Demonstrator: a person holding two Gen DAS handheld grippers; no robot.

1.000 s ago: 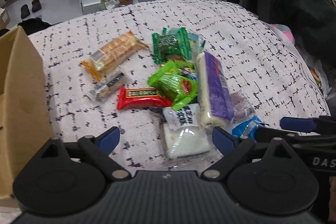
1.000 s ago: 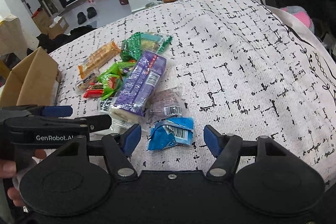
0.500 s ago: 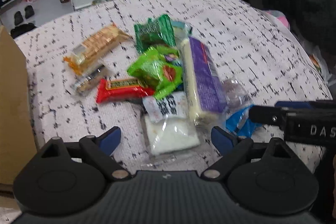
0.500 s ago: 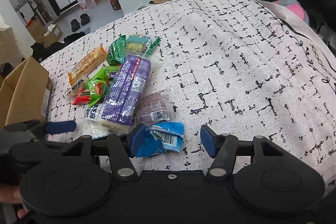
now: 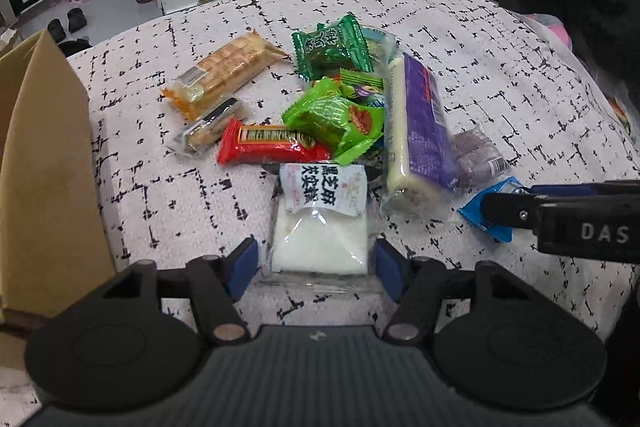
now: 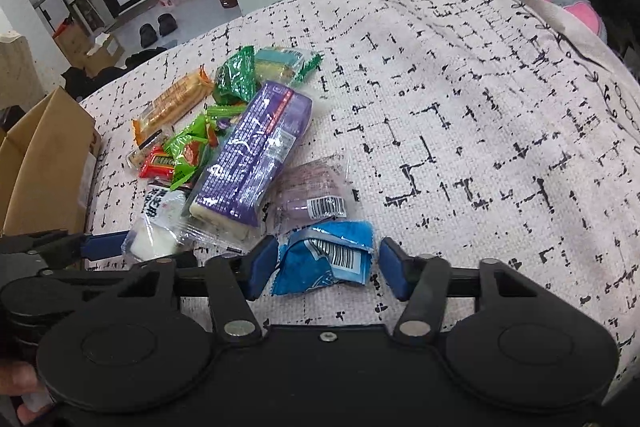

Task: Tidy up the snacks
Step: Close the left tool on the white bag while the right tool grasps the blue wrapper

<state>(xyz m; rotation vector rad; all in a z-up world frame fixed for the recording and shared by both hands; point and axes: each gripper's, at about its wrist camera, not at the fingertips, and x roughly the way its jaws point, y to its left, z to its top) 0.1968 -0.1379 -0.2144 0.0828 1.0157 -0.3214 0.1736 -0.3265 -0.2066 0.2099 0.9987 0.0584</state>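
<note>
Straddling the soft, light white packet at the pile's near edge, the left gripper had been closing, pads just beside its crinkly sides; the right gripper likewise narrowed around the blue wrapper, neither visibly squeezed.

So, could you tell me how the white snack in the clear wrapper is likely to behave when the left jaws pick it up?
The white snack packet looks like a soft block in loose clear film, so it probably squashes a little. The glossy wrapper may be slippery between the closing left gripper. It looks light and, lying flat, unlikely to roll.
</note>
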